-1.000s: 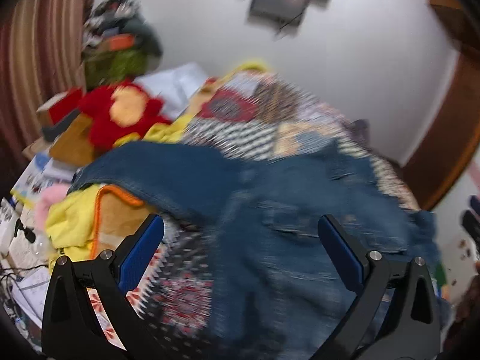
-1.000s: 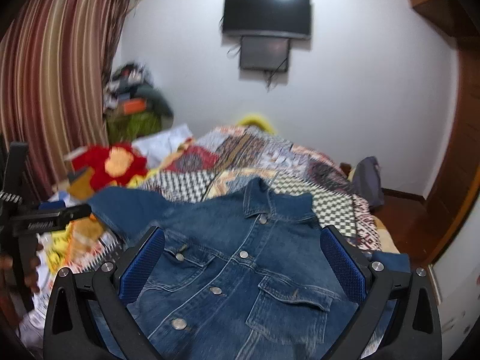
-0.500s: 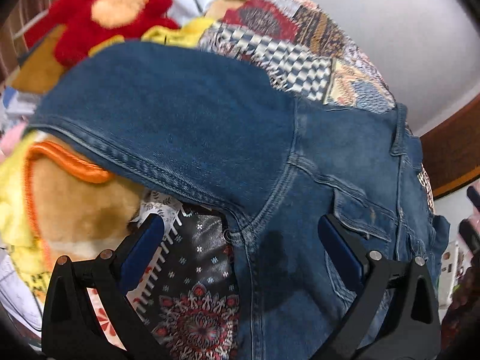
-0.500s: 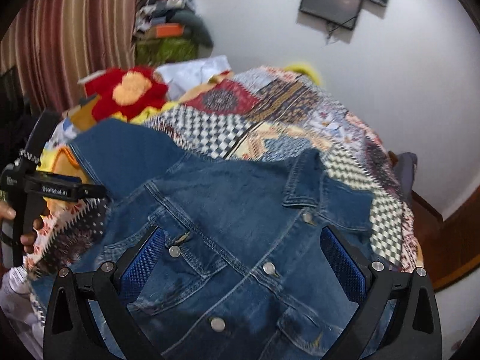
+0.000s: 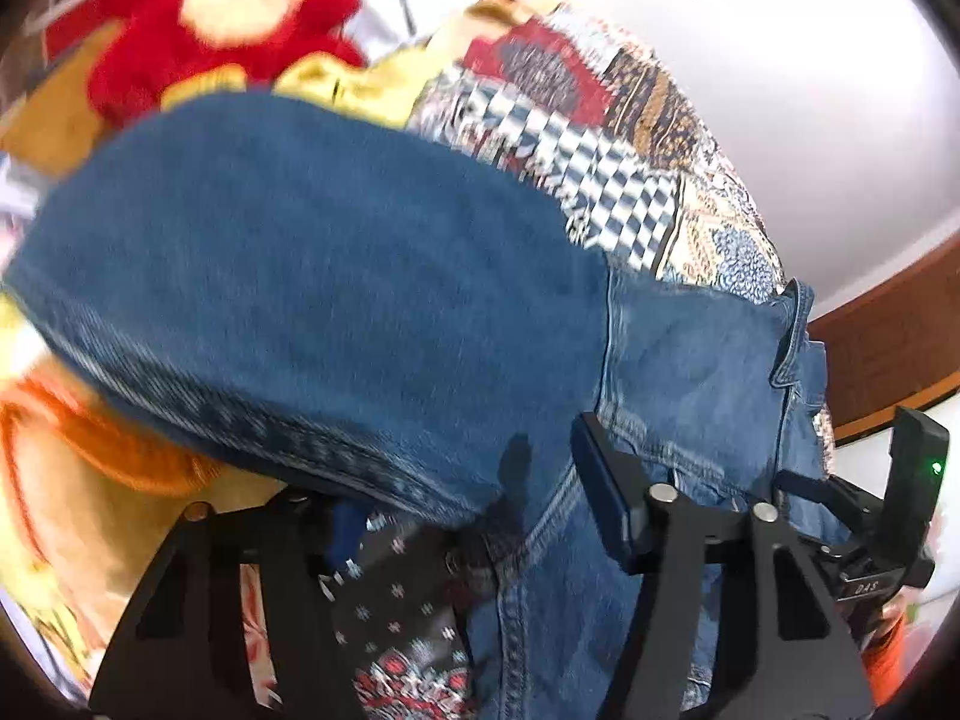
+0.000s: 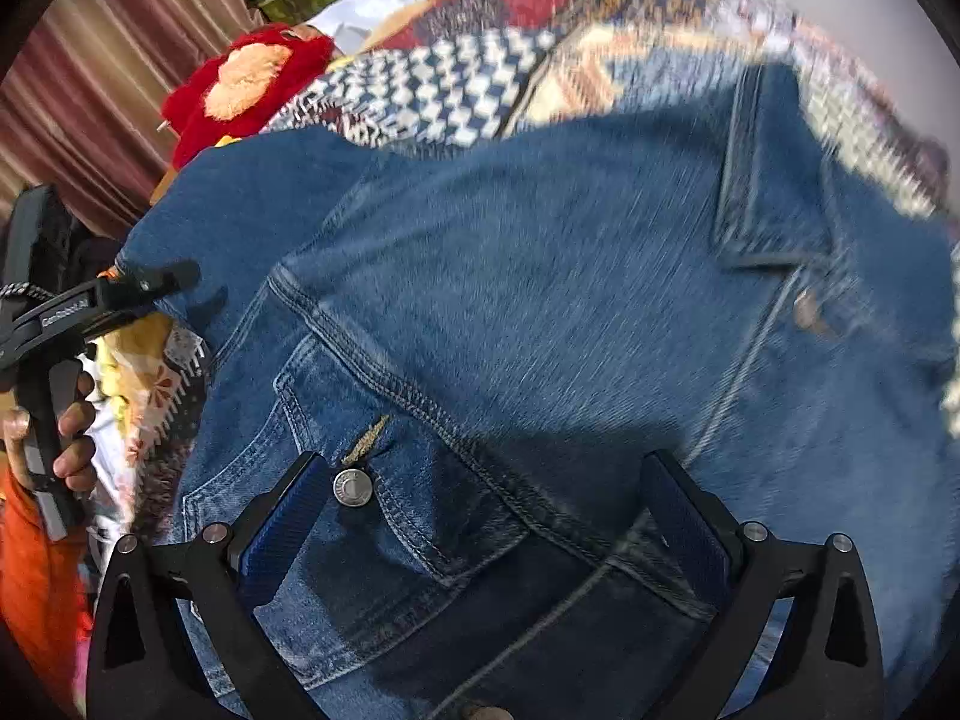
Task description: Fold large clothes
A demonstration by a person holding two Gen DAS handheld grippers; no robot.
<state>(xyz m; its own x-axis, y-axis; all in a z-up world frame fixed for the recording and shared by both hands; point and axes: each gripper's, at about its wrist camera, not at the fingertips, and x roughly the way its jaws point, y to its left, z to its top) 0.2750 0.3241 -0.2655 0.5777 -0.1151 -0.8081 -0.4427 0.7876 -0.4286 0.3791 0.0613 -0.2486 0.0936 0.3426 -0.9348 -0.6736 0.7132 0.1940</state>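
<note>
Jacket (image 6: 540,276) lies front up, spread on the quilt (image 5: 630,180), sleeve (image 5: 300,276) stretched to the left toward the red toy (image 5: 210,18). My left gripper (image 5: 474,516) sits at the armpit seam, its jaws just closing with the sleeve's lower edge between them; whether the pads press yet I cannot tell. My right gripper (image 6: 480,516) hangs over the chest pocket (image 6: 384,516), jaws wide apart, nothing held. To fold well, I judge I should pinch only the sleeve layer, not the quilt, then carry it across the chest while the right steadies the body.
</note>
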